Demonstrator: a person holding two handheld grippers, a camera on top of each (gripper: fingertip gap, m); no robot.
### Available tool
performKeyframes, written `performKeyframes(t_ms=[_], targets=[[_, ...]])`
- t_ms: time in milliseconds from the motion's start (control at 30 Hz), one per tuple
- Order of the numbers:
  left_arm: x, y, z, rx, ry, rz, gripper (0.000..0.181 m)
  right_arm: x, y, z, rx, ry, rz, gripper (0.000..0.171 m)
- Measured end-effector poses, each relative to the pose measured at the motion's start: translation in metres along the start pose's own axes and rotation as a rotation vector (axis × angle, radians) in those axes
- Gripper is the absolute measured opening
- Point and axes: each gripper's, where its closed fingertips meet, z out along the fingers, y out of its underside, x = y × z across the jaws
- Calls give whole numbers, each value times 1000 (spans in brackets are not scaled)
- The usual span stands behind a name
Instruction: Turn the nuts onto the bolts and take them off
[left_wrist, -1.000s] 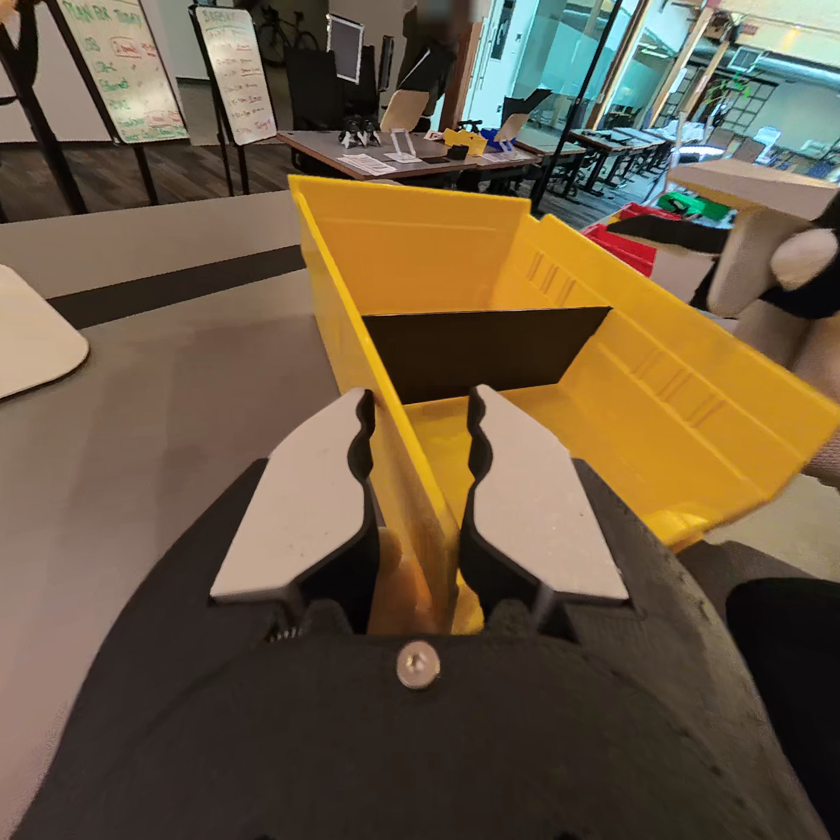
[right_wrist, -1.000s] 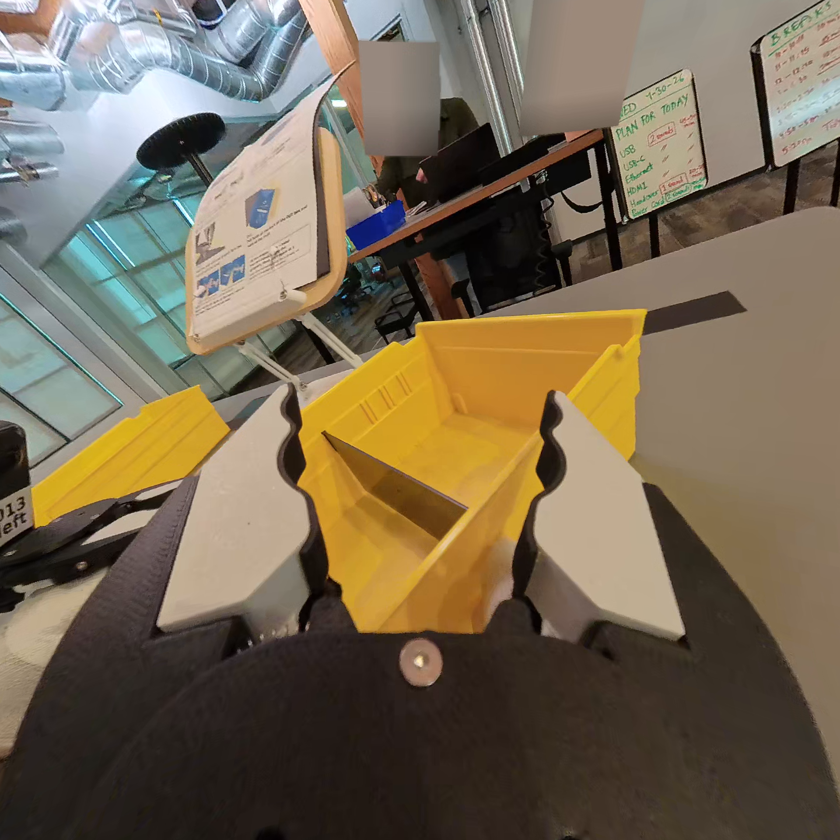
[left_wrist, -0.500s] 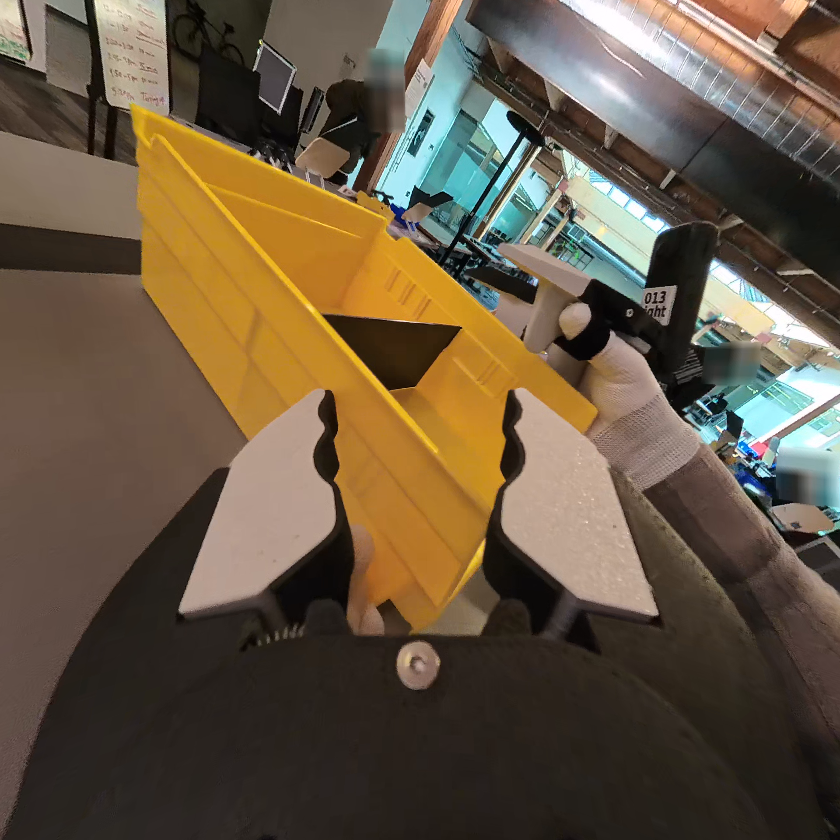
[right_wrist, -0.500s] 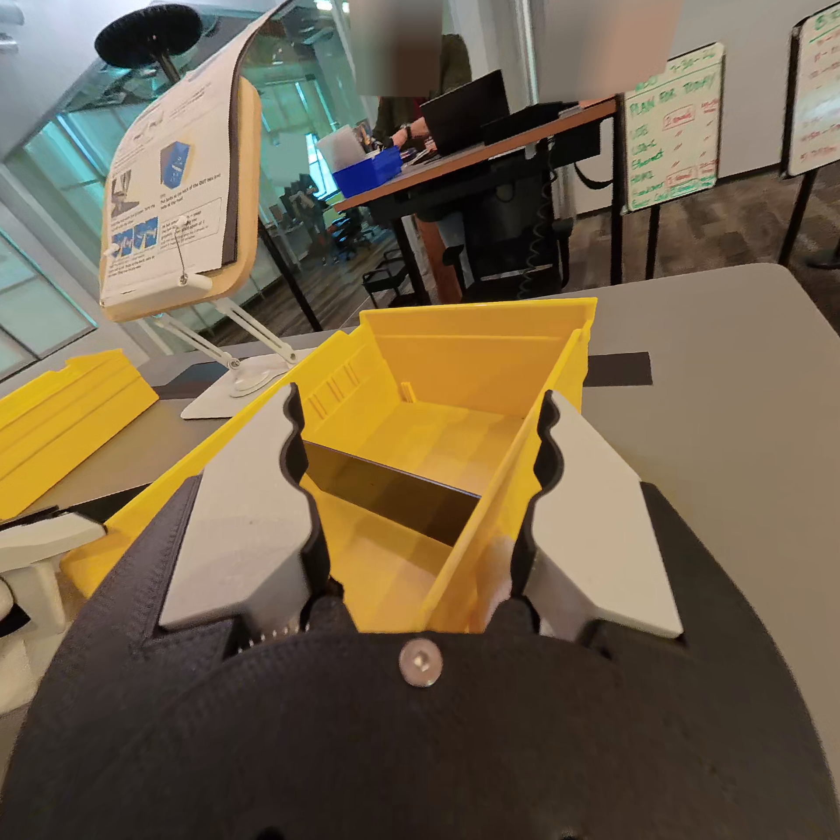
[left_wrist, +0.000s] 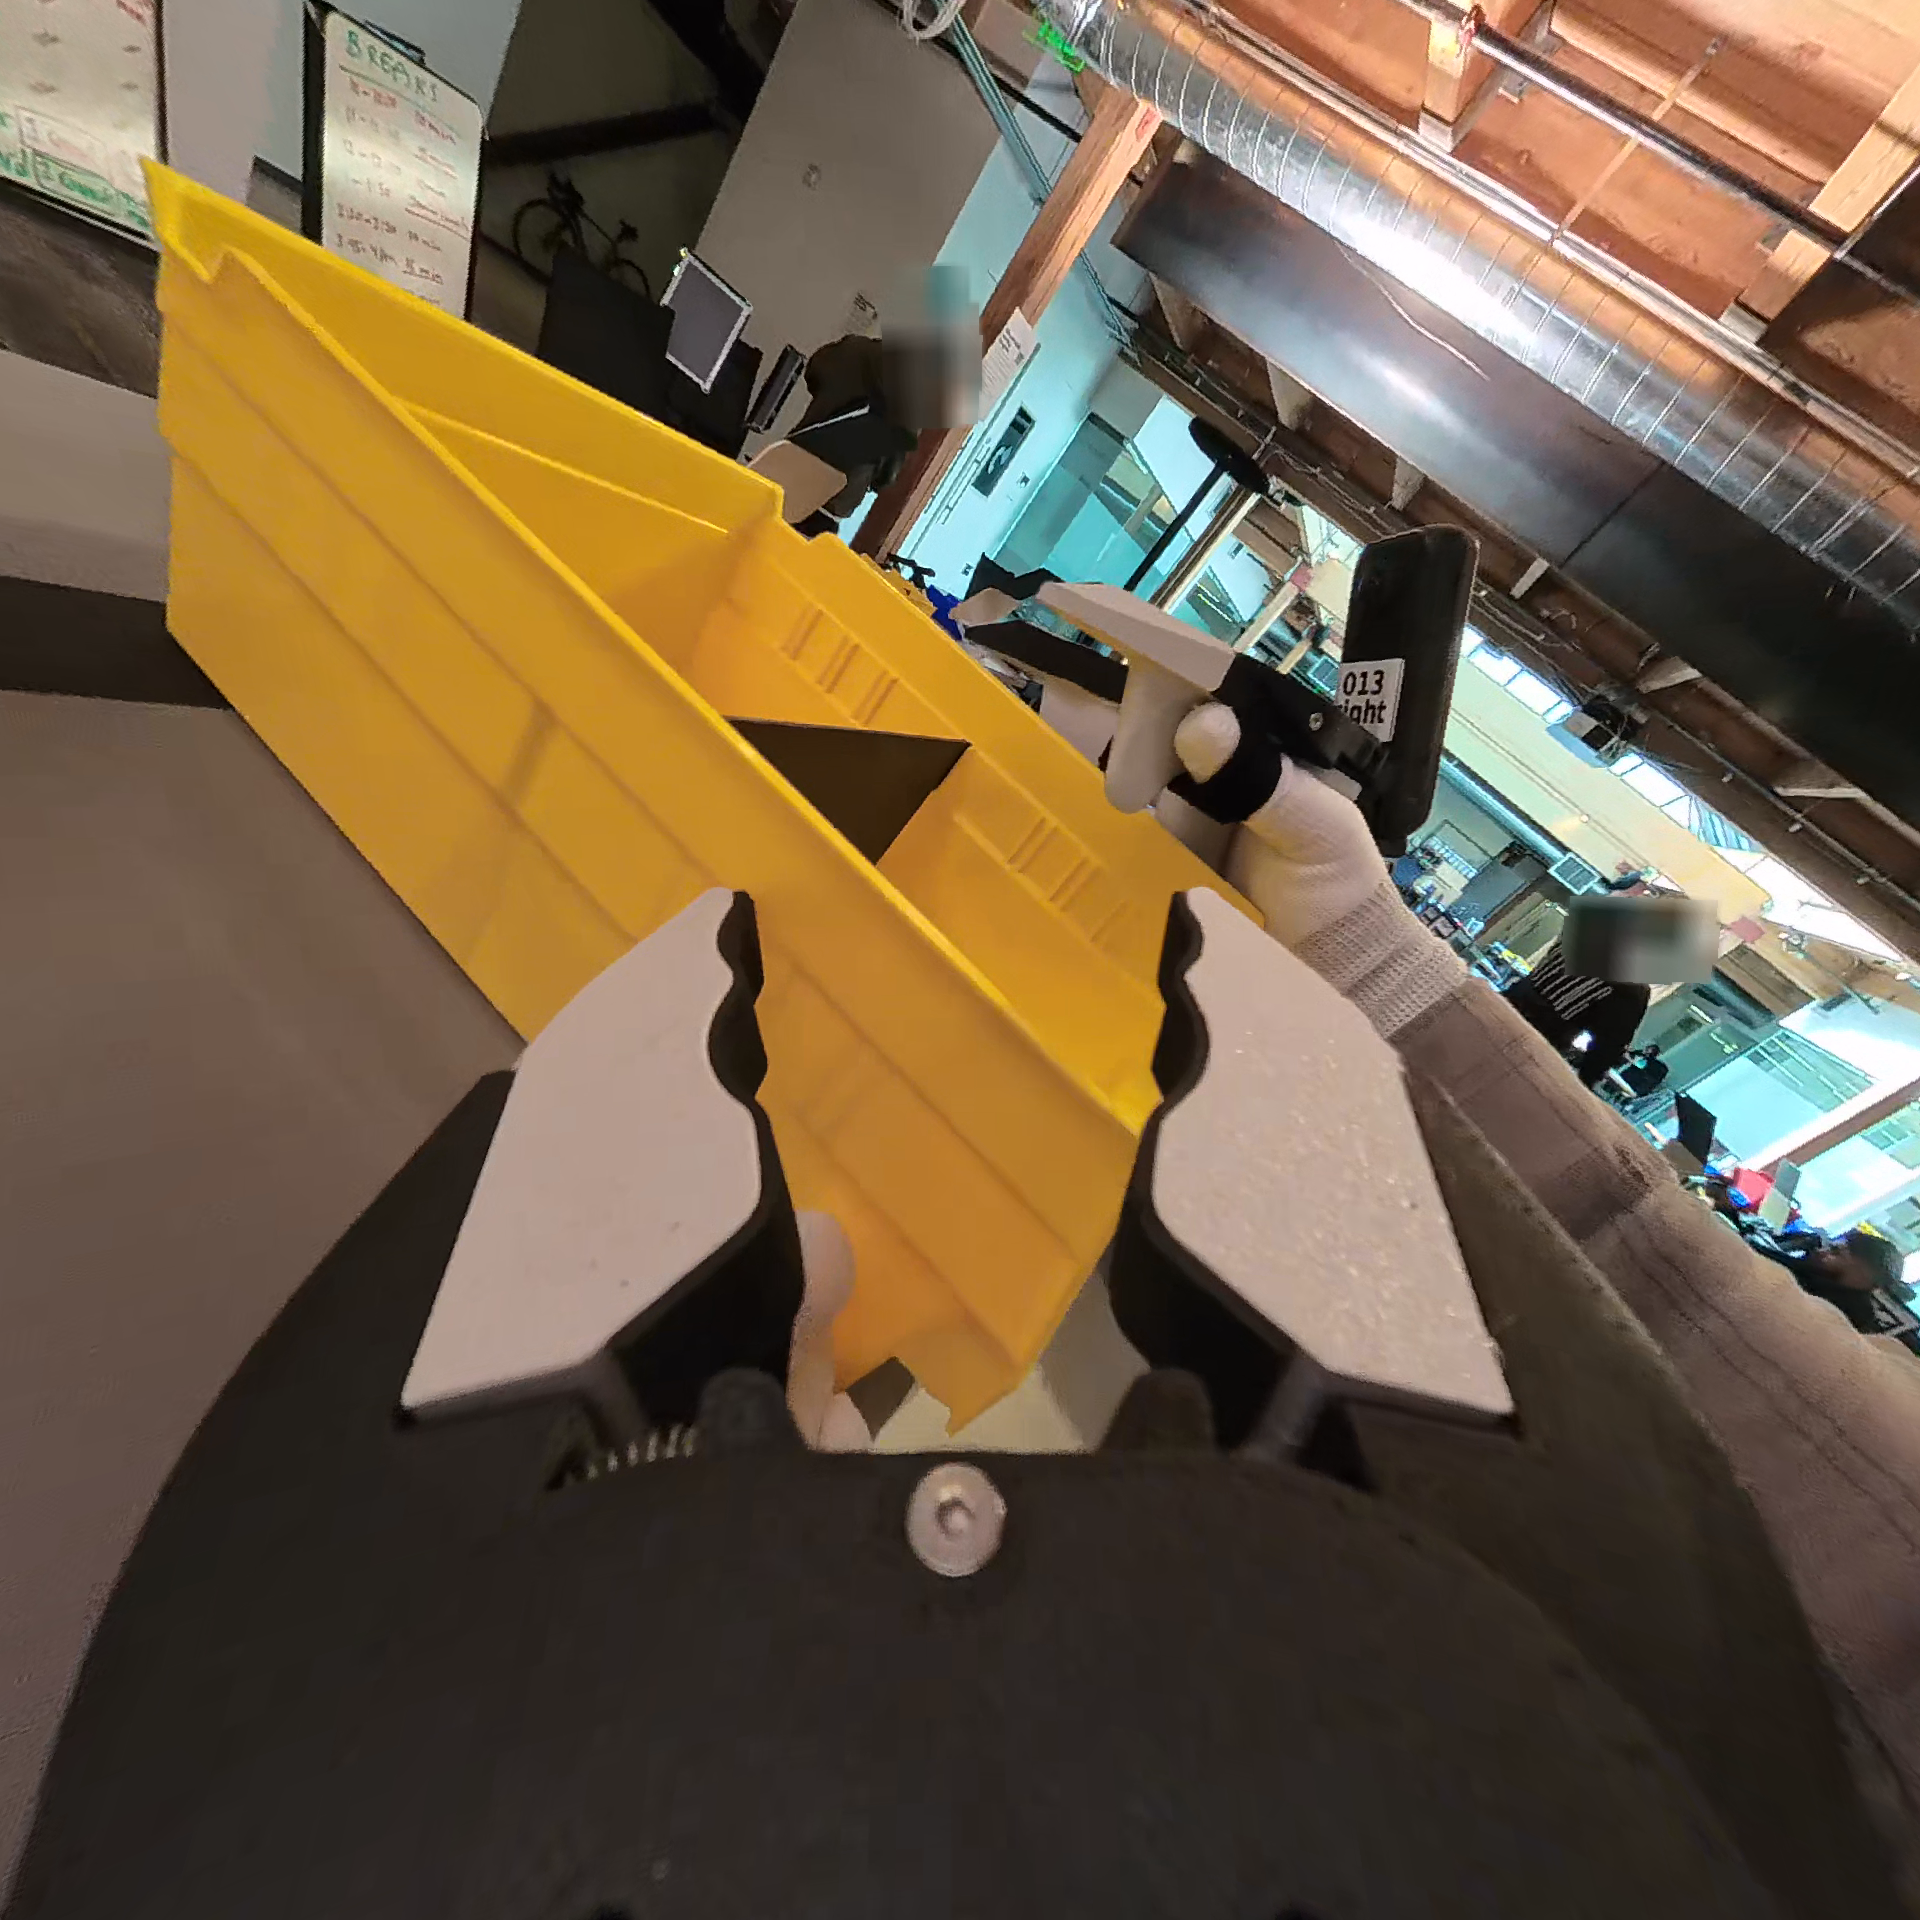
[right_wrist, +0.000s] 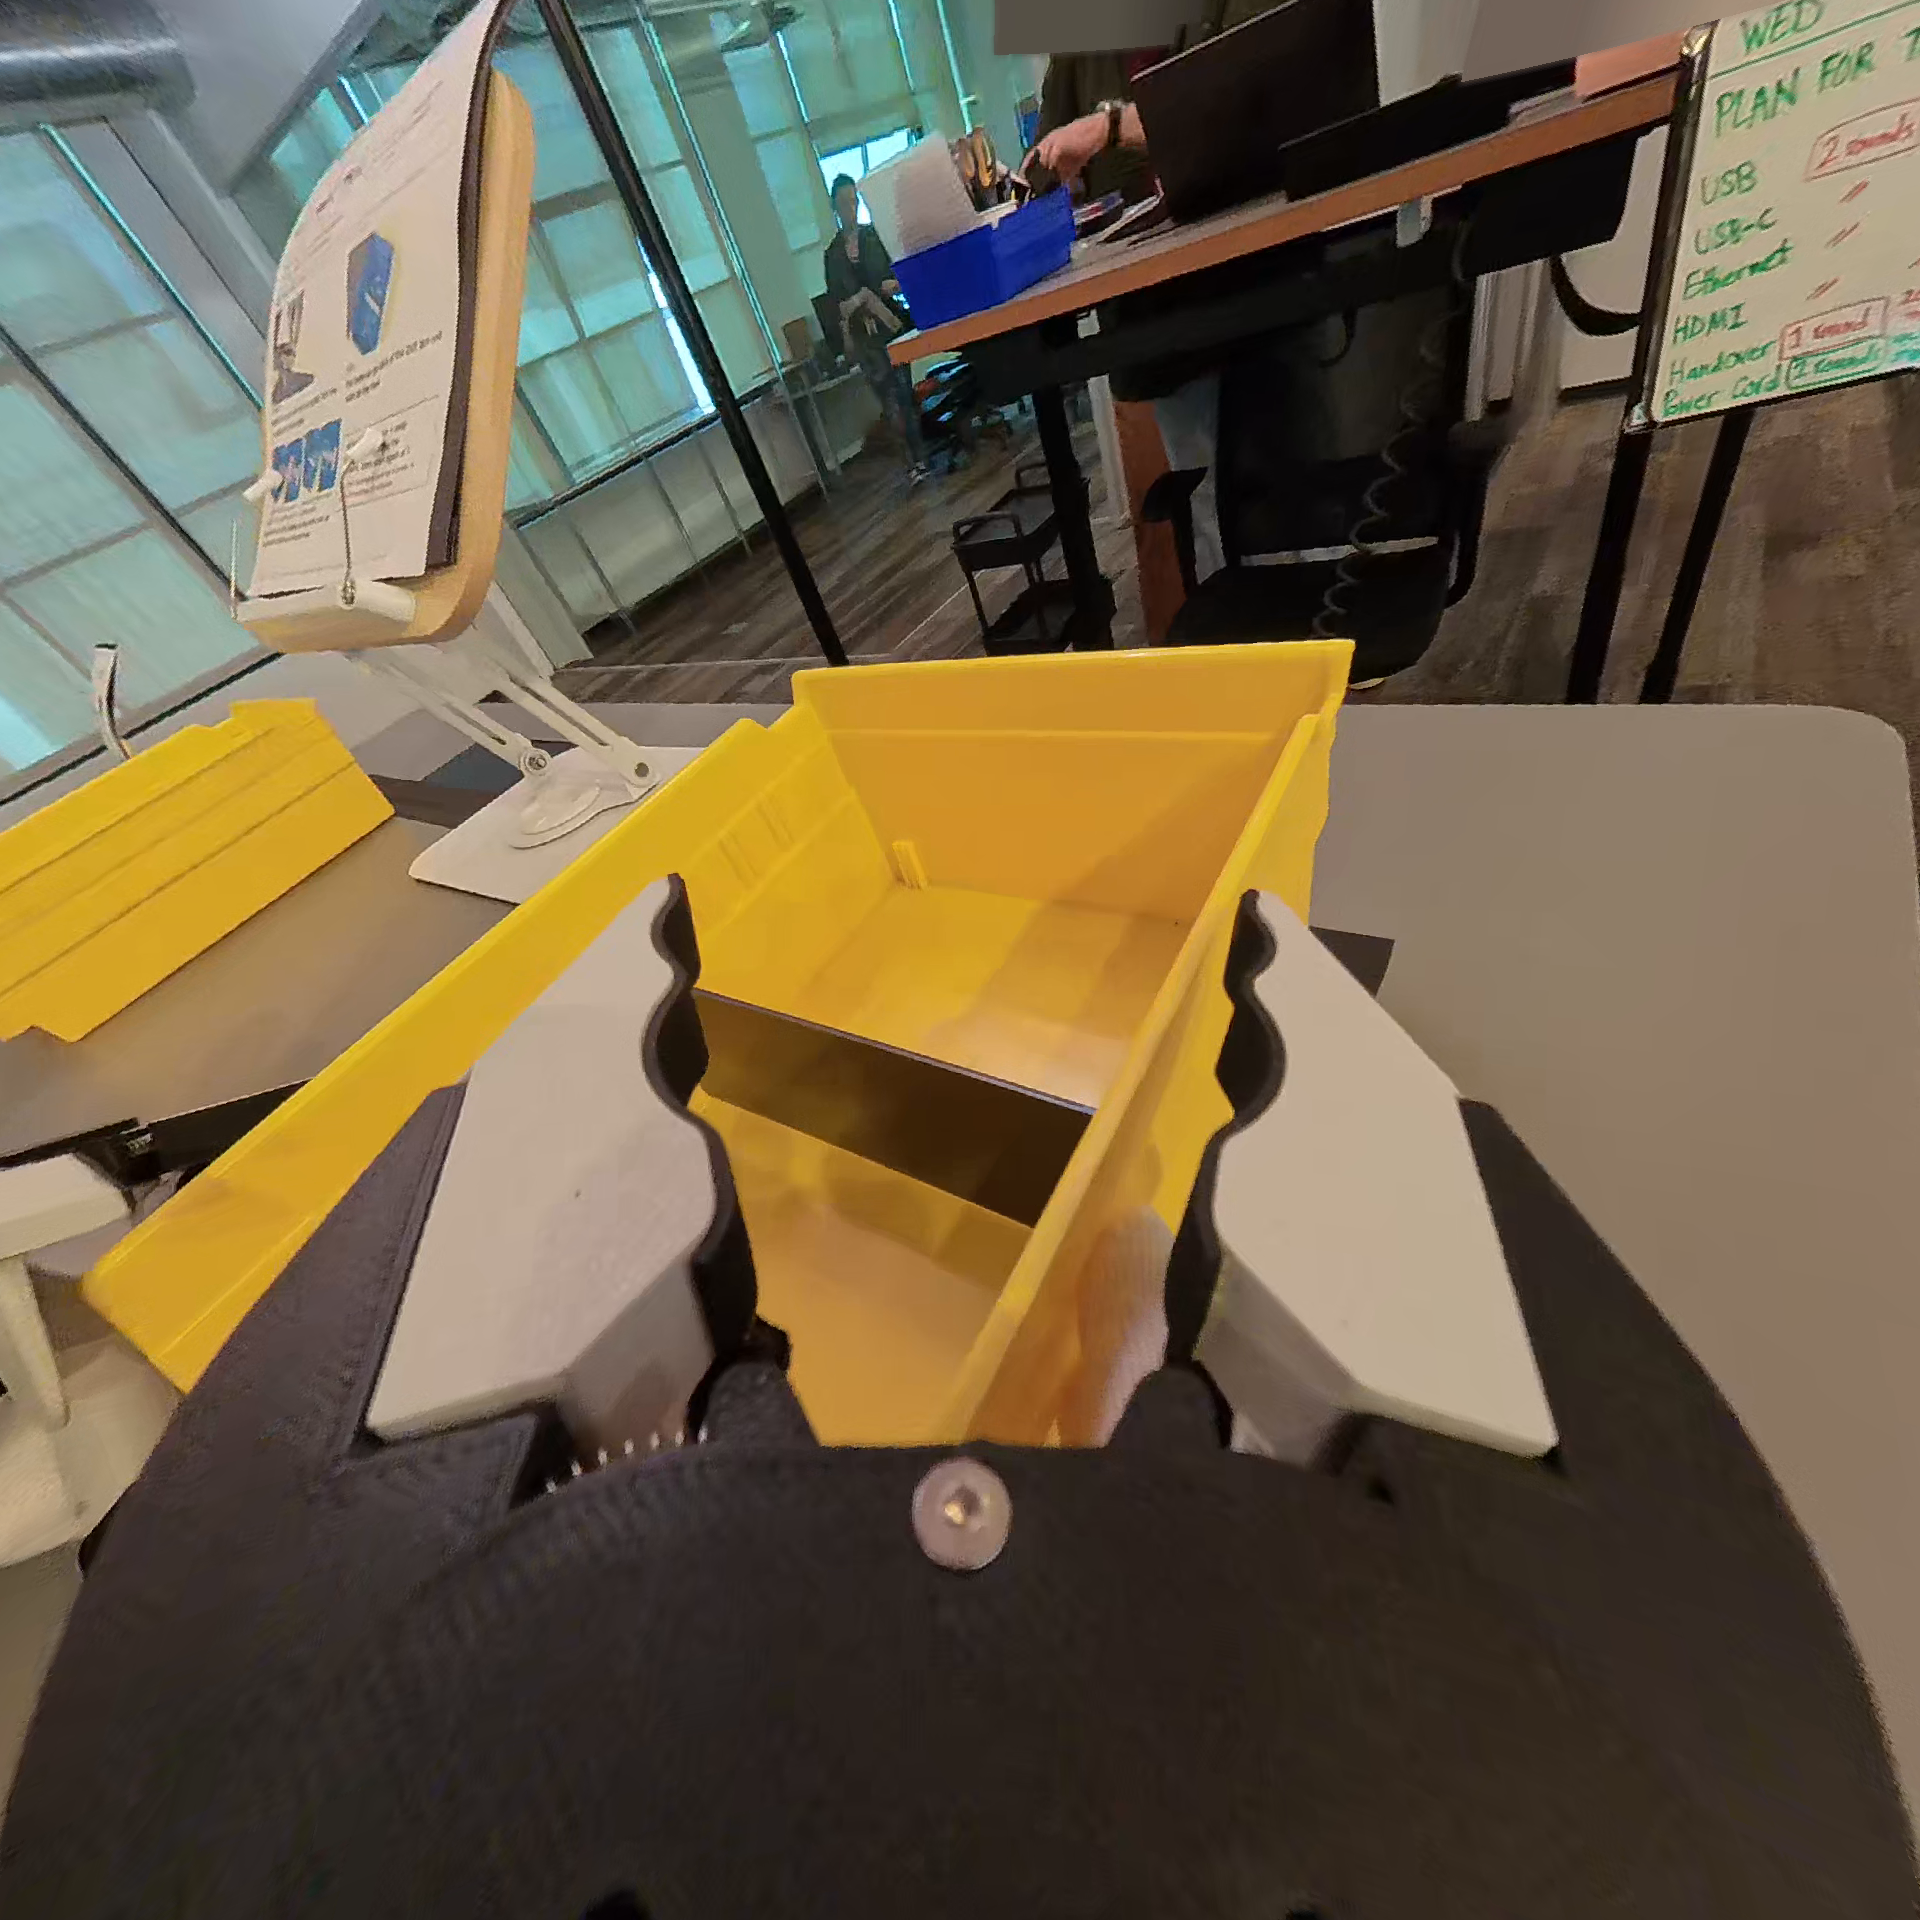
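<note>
No nuts or bolts show in either view. A yellow bin (left_wrist: 520, 790) (right_wrist: 1039, 810) with a black divider (left_wrist: 842, 779) (right_wrist: 883, 1101) is tilted up off the grey table. My left gripper (left_wrist: 956, 914) is open, with the bin's near corner and left wall between its jaws. A gloved finger (left_wrist: 821, 1309) touches that wall. My right gripper (right_wrist: 961, 899) is open and straddles the bin's right wall, with a gloved finger (right_wrist: 1122, 1309) pressed on the wall's outer face. The right gripper (left_wrist: 1143, 644) also shows in the left wrist view, beyond the bin.
A second yellow bin (right_wrist: 177, 862) lies at the left on the grey table (right_wrist: 1610, 987). A document stand (right_wrist: 395, 343) rises behind it on a white base (right_wrist: 540, 821). A black tape strip (left_wrist: 83, 644) crosses the table. Whiteboards, desks and people are beyond the table.
My left gripper's jaws have widened from near the bin wall to well apart, and its view has tilted upward. The right wrist view has swung down, showing more of the table.
</note>
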Motion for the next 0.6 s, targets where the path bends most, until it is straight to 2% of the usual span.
performKeyframes(t_ms=[100,200,267,400,533,600], targets=[[-4,-13,-9,12,-12,12,79,4,-13,-12,40,51,-23,101],[-3,-48,-37,64,-14,87,81,4,-41,-43,82,224,-193,109],[-3,-74,-61,84,-16,123,81,-18,-65,-64,127,299,-314,110],[-8,-137,-128,149,-70,342,76,-111,-103,-69,225,258,-455,108],[-33,-207,-209,248,-239,567,65,-214,-124,-43,309,140,-522,97],[-47,-235,-247,271,-318,634,65,-257,-133,-28,368,86,-518,91]])
